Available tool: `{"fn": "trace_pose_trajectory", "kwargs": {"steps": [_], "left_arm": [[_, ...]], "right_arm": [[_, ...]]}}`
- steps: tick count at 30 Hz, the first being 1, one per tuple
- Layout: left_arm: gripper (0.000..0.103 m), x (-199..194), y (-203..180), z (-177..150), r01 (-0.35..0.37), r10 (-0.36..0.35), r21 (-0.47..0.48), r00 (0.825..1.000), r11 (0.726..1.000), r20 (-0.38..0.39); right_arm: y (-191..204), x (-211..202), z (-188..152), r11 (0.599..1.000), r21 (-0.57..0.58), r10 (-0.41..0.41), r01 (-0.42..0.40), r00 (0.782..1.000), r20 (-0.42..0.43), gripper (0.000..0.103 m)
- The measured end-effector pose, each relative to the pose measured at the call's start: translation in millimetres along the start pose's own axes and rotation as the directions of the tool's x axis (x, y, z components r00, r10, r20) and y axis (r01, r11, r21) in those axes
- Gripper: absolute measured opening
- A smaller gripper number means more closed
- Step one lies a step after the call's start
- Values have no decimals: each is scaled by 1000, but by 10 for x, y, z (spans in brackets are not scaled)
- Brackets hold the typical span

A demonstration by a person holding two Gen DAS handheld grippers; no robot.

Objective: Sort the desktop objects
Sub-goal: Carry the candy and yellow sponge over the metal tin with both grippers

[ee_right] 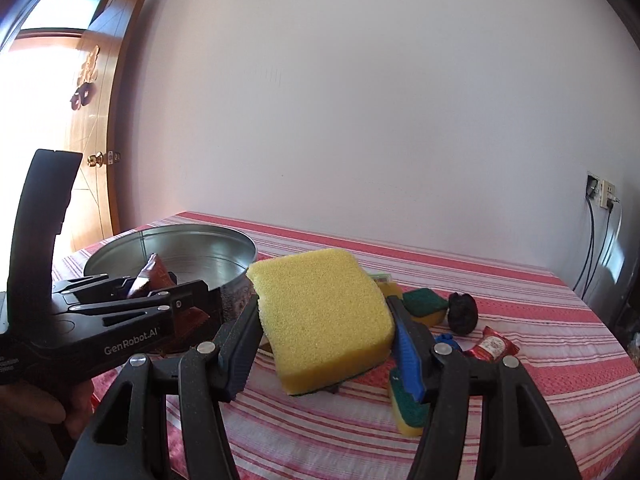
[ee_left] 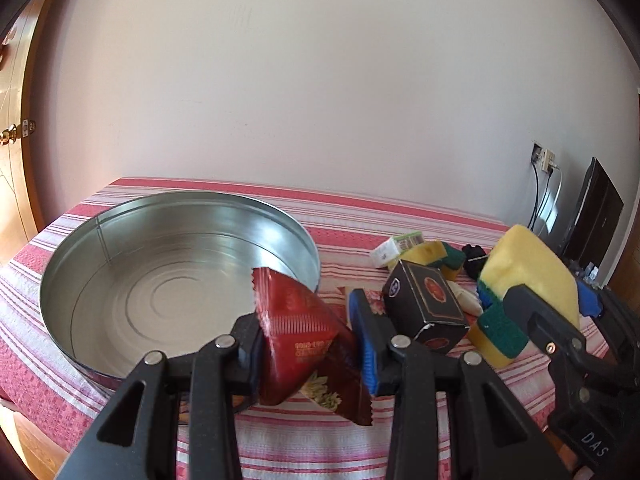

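My left gripper [ee_left: 308, 344] is shut on a dark red snack packet [ee_left: 304, 332], held in the air just before the near right rim of a round metal tin [ee_left: 100, 220]. The tin is bare inside. My right gripper [ee_right: 324, 344] is shut on a yellow sponge [ee_right: 324, 316] with a green underside, lifted above the striped cloth. In the left wrist view that sponge [ee_left: 528, 272] and the right gripper [ee_left: 548, 312] show at the right. In the right wrist view the left gripper [ee_right: 160, 292] with its packet [ee_right: 150, 276] hangs at the left, in front of the tin [ee_right: 236, 276].
On the red-striped tablecloth [ee_left: 320, 440] lie a black box [ee_left: 428, 304], a small white-green carton [ee_left: 396, 246], more yellow-green sponges [ee_right: 424, 304], a black lump [ee_right: 462, 312], a blue piece [ee_right: 448, 340] and a red wrapped sweet [ee_right: 494, 346]. A hand [ee_right: 36, 408] holds the left gripper. A wall stands behind.
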State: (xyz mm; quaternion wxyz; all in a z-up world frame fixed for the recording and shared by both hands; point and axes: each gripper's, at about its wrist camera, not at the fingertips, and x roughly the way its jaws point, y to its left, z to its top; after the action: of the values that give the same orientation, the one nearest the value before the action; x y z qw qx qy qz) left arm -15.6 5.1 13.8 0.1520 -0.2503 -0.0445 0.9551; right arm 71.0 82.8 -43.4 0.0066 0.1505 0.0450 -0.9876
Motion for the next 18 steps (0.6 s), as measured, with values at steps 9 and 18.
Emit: {"fn": "trace_pose_trajectory", "kwargs": {"steps": [9, 18], "left_arm": [[36, -91, 549, 150, -116, 121, -82, 990, 990, 66], [36, 60, 1054, 317, -259, 266, -152, 964, 954, 27]], "right_arm": [[335, 244, 233, 995, -24, 93, -93, 995, 27, 62], [740, 844, 454, 981, -16, 192, -191, 981, 2, 62]]}}
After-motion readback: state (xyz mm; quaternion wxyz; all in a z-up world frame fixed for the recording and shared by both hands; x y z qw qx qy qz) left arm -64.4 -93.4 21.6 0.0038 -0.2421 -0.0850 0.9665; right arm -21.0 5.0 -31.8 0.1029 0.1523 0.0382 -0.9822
